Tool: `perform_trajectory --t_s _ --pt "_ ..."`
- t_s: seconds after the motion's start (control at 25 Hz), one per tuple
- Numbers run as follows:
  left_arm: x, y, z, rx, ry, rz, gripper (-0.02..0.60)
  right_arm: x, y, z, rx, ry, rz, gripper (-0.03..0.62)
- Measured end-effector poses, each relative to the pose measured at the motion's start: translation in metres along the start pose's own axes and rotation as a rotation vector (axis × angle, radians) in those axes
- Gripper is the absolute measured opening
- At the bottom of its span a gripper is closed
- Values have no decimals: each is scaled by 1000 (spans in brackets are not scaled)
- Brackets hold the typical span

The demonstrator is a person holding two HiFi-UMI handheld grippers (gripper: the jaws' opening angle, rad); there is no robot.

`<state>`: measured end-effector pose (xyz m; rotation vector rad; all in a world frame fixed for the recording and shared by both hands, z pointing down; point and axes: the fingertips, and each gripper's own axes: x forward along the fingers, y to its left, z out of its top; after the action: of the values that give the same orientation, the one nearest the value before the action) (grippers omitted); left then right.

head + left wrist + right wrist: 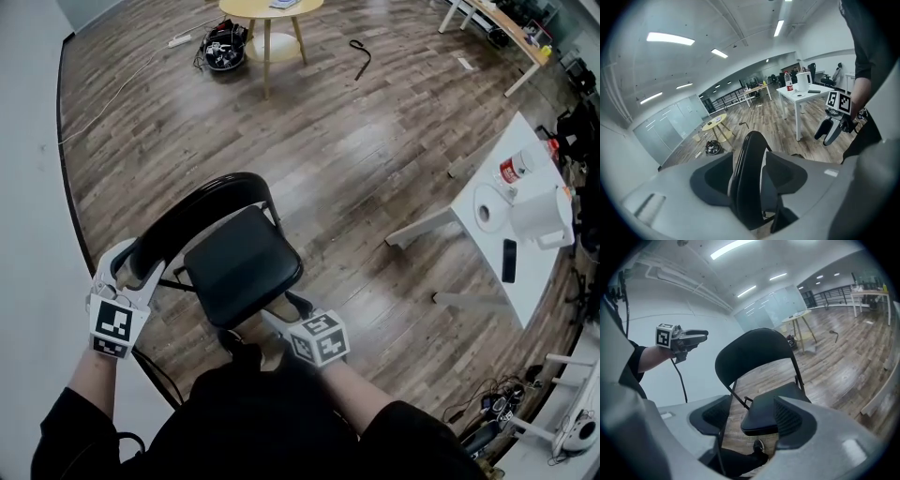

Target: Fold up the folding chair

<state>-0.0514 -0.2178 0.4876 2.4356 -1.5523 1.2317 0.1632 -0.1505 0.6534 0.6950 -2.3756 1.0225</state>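
A black folding chair stands unfolded on the wood floor, its seat (242,267) level and its curved backrest (202,211) toward the wall. My left gripper (134,265) is at the backrest's left end. In the left gripper view the backrest (749,159) runs edge-on between the open jaws, with gaps to both pads. My right gripper (284,312) is at the seat's near edge, jaws open. In the right gripper view the seat (766,411) lies in the gap between its pads and the backrest (754,350) rises behind.
A white wall (28,187) runs close along the left of the chair. A white table (525,281) with a kettle (539,214), a paper roll and a phone stands at the right. A round wooden table (267,11) is far behind. My shoe (759,446) is under the seat.
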Motion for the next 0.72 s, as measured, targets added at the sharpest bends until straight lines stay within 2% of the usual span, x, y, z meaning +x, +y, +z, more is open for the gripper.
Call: perform_trajectory --t_s 0.44,0.72 --pt "35 5 -48 42 123 -75 264 34 -32 -72 321 42 -89 314" --pt "48 18 -72 63 191 -98 273 60 -37 -102 410 84 -110 319"
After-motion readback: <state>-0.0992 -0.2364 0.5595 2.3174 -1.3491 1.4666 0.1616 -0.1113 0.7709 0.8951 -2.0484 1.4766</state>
